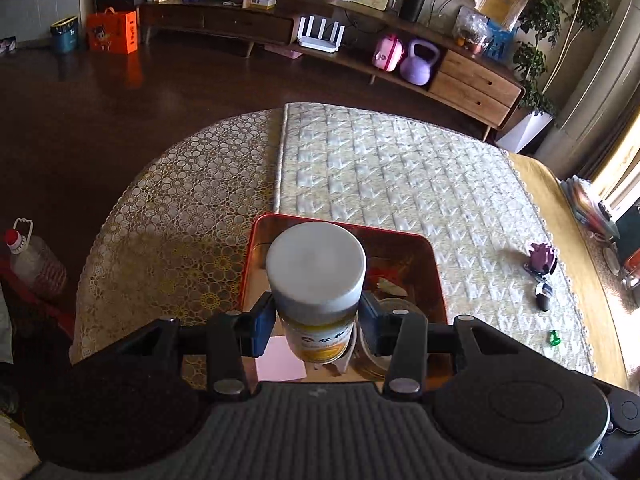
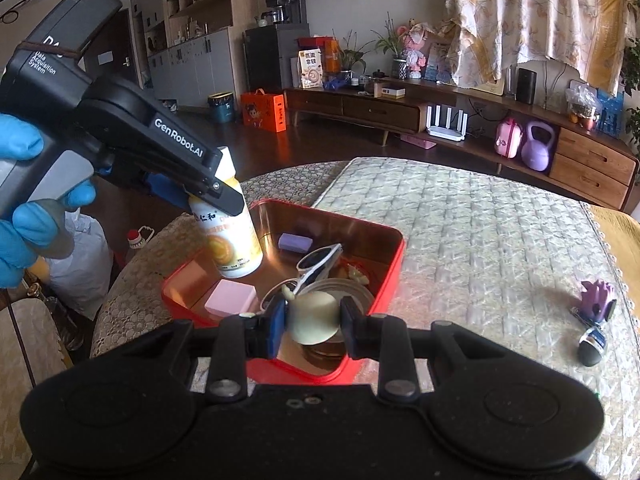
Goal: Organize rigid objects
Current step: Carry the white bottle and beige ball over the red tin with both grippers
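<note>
Above the near left corner of the red tin (image 2: 372,276), which rests on the worktop (image 1: 168,216) where the lace cloth meets the quilted cover, the left claw (image 1: 318,320) is clamped on the white-capped bottle (image 1: 316,264) just under its cap. The bottle's long axis runs close to upright, cap toward the left wrist camera; in the right wrist view it leans slightly, its base hanging just above the tin floor beside a pink block (image 2: 232,298). The right claw (image 2: 314,318) is clamped on a cream cup-shaped object (image 2: 314,314) over the near edge of the tin; whether this object points up or down cannot be told. Inside the tin lie a purple block (image 2: 295,242) near the far wall, sunglasses (image 2: 320,260) in the middle, and a round tin lid (image 2: 352,294) beneath them. Toward the right edge of the worktop, well apart from the tin, lie a purple toy (image 2: 598,300), a dark oval object (image 2: 592,346) and, seen only from the left wrist, a small green piece (image 1: 554,338). Only the right wrist view shows the blue-gloved hand (image 2: 20,208) holding the left claw's body; only the left wrist view shows the flat cap top.
</note>
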